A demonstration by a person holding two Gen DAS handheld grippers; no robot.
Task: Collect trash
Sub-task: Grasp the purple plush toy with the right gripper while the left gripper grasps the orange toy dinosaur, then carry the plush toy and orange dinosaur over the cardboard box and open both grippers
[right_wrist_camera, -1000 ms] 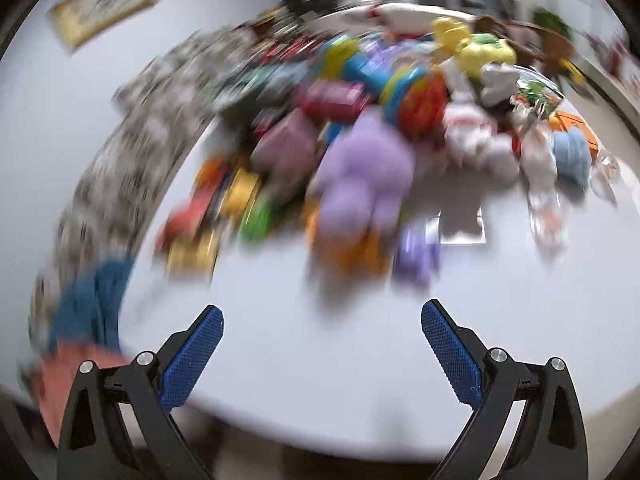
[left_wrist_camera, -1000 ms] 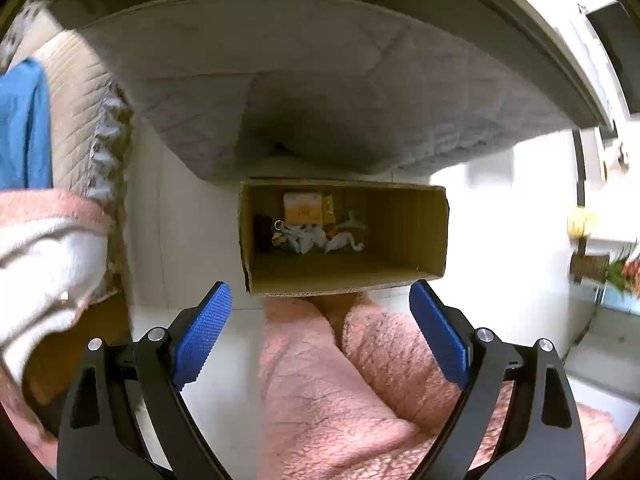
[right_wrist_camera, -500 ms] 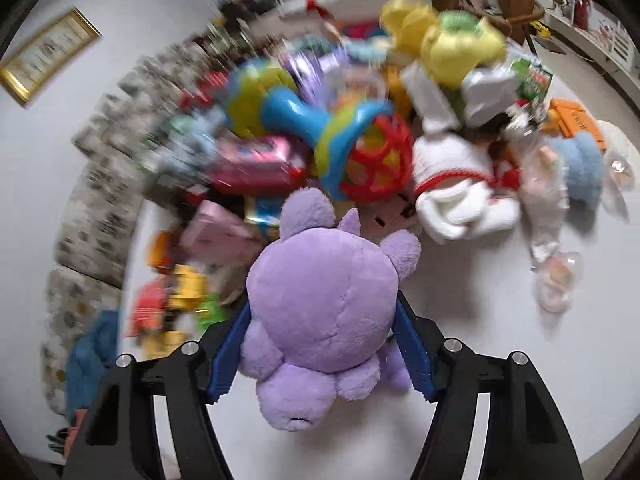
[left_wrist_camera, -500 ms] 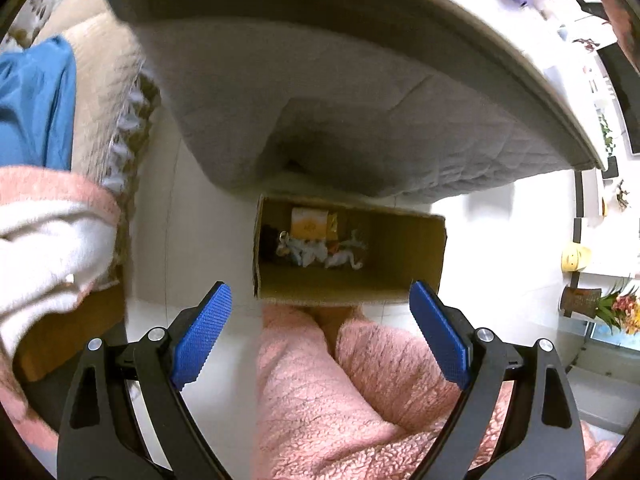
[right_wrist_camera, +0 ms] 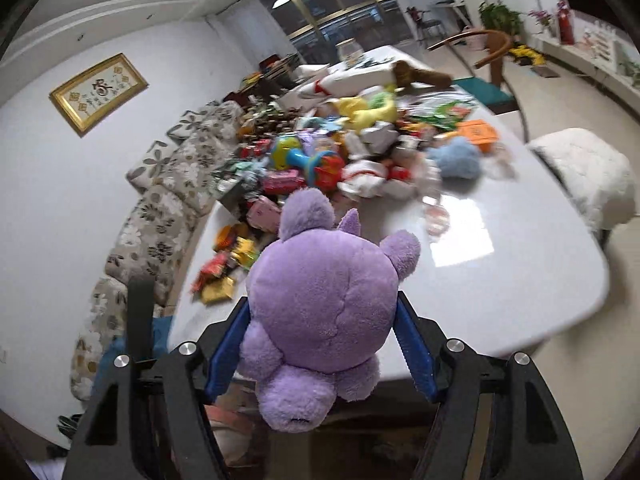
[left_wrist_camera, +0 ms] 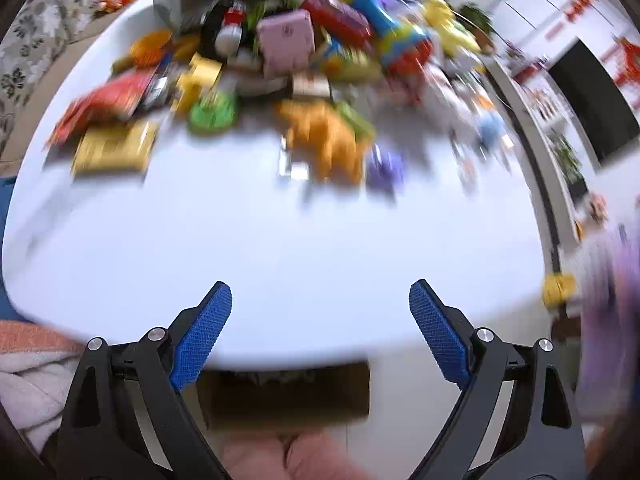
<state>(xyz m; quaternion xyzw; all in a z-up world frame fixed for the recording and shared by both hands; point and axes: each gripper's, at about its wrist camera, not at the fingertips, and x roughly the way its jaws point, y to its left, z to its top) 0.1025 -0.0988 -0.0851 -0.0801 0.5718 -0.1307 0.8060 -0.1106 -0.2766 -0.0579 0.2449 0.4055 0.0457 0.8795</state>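
The left gripper (left_wrist_camera: 320, 320) has swung up from the cardboard box (left_wrist_camera: 288, 392) to the table (left_wrist_camera: 280, 240), fingers wide apart and empty; only the right view shows the right gripper (right_wrist_camera: 320, 344) with its fingers clamped on the purple plush toy (right_wrist_camera: 320, 312).

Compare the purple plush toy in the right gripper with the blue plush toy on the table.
The purple plush toy is clamped between the right gripper pads, off the table; the blue plush toy lies on the white table at the edge of the toy pile. The purple one shows ears and stubby limbs; the blue one reads as a rounded lump, details blurred. Both are soft, fuzzy and single-coloured.
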